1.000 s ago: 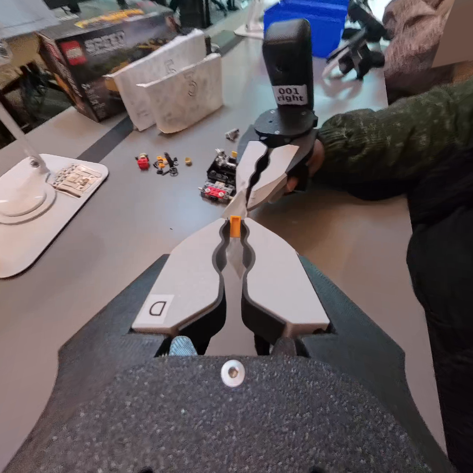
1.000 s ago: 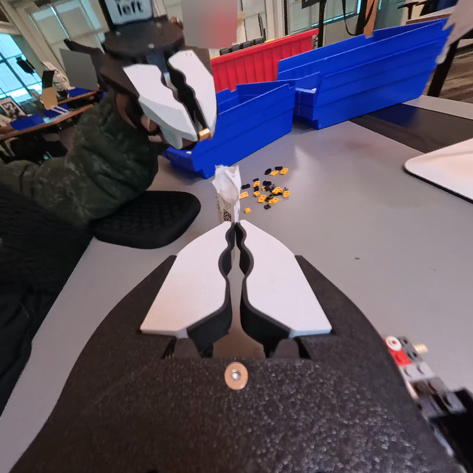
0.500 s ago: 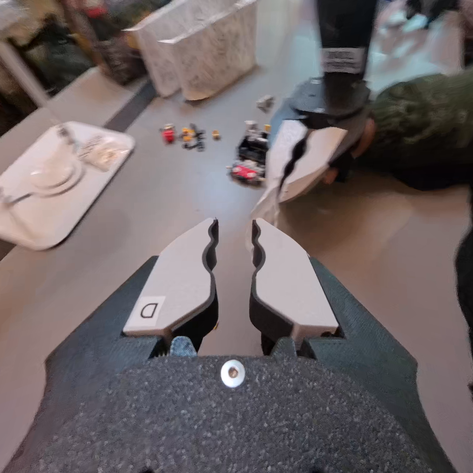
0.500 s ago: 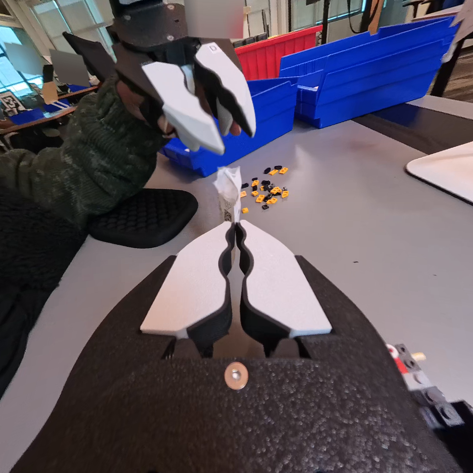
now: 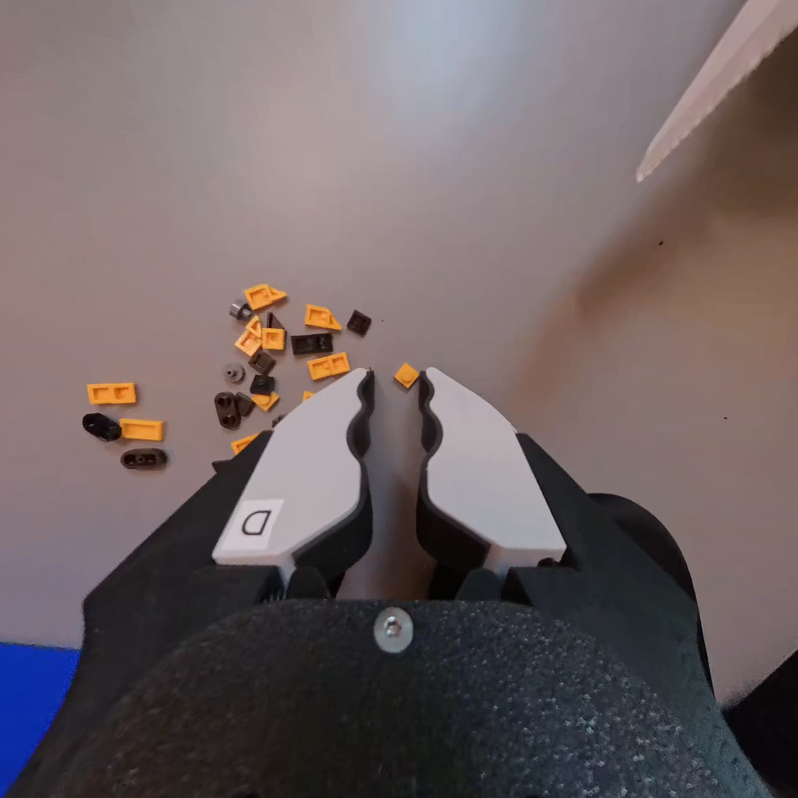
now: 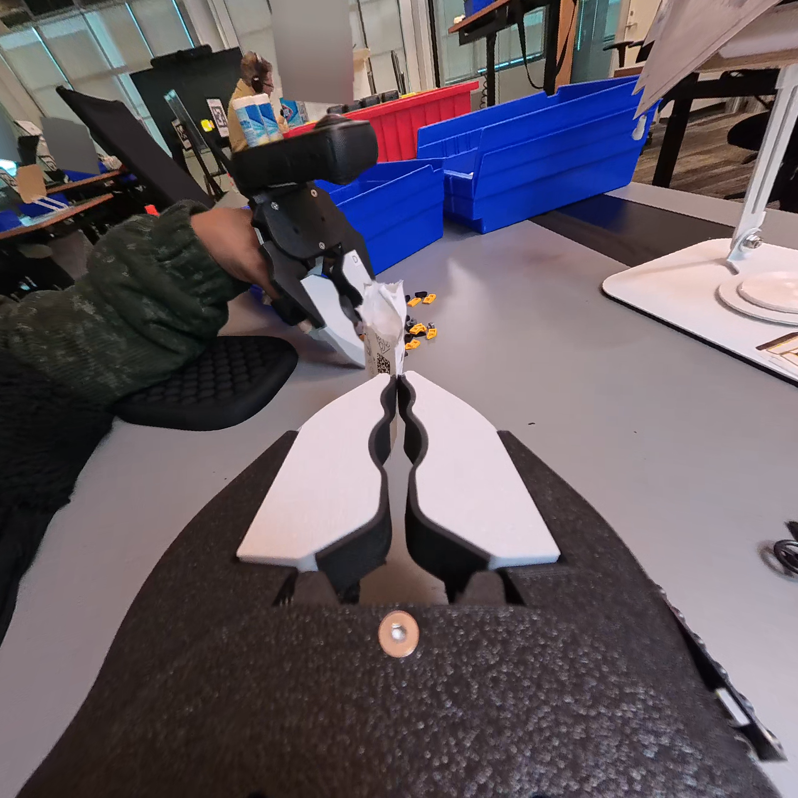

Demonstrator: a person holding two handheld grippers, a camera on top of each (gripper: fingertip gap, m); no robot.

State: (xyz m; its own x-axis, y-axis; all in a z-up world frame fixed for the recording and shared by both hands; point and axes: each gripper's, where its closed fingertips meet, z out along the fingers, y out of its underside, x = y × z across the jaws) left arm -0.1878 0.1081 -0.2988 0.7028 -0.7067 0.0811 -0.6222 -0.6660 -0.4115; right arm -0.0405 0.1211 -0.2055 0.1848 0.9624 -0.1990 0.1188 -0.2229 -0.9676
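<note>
Grey table (image 5: pixel 388 172): orange and black small bricks (image 5: pixel 276 341) lie scattered; some are hidden under the left gripper's finger.
Left gripper (image 5: pixel 395 375): jaws apart, nothing clamped; an orange square brick (image 5: pixel 406 375) lies on the table just inside the right fingertip.
Right gripper (image 6: pixel 396 376): fingers pressed together on a torn white paper bag (image 6: pixel 382 328); its contents are hidden.
Bins: the blue bins (image 6: pixel 531 172) and red bin (image 6: pixel 414 112) show no visible contents.

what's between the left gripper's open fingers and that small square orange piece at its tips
Nothing visible. The left gripper is open over the grey table, and the small square orange piece lies alone in the gap, close to one fingertip. The other loose pieces lie off to one side.
</note>
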